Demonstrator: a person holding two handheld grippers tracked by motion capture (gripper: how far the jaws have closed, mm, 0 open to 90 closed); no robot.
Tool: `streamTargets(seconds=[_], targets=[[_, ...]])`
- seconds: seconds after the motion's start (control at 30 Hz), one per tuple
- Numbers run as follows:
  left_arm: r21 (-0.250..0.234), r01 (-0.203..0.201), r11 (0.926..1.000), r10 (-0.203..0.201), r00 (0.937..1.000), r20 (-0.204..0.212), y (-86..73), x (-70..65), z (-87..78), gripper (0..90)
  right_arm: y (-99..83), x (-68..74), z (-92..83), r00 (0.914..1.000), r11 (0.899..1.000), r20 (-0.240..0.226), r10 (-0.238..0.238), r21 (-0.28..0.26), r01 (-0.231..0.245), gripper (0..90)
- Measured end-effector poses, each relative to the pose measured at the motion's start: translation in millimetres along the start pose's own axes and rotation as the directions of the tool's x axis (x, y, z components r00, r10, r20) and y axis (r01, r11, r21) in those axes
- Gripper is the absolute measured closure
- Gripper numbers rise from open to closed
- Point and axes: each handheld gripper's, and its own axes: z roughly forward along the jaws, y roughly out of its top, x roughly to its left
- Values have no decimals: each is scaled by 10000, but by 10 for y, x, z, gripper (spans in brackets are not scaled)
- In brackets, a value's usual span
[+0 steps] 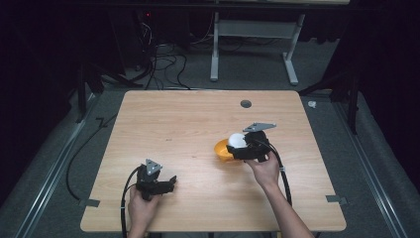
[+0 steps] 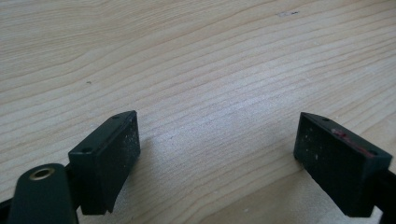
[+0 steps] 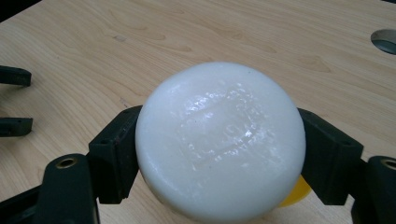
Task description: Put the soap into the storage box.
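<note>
A round white bun-shaped object [image 3: 219, 140] sits clamped between the two black jaws of my right gripper [image 3: 219, 154]. In the high view the white object [image 1: 236, 140] hangs over an orange bowl [image 1: 221, 150] right of the table's middle, with the right gripper [image 1: 240, 146] shut on it. A sliver of the orange bowl [image 3: 294, 193] peeks out below the white object. My left gripper [image 1: 171, 182] rests low near the front left of the table. In its own view the left gripper [image 2: 215, 154] stands open over bare wood, nothing between its jaws.
The wooden table [image 1: 188, 119] has a round cable hole [image 1: 245, 104] near its far edge, also seen as the hole [image 3: 385, 41]. Cables trail off the front edge. Beyond the table stands a white desk frame [image 1: 257, 44] with loose wires on the floor.
</note>
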Motion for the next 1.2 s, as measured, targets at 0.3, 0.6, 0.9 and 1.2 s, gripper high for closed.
streamTargets(seconds=[0.3, 0.6, 0.9, 1.2], targets=[[2, -2, 10000, 2, 10000, 3, 0, 1, 0, 148, 7, 21, 170, 9999, 9992, 113, -2, 391, -2, 245], [29, -9, 10000, 9, 10000, -2, 1, 1, -1, 148, -18, 6, 320, 9997, 9957, 185, 185, 900, -201, 244], [15, 0, 10000, 0, 10000, 8, 1, 2, -1, 148, -30, -9, 381, 9990, 9944, 359, 276, 1006, -310, 244], [1, -18, 10000, 18, 10000, 13, 0, 0, 0, 148, -37, -11, 424, 9986, 9911, 435, 302, 1285, -355, 243]])
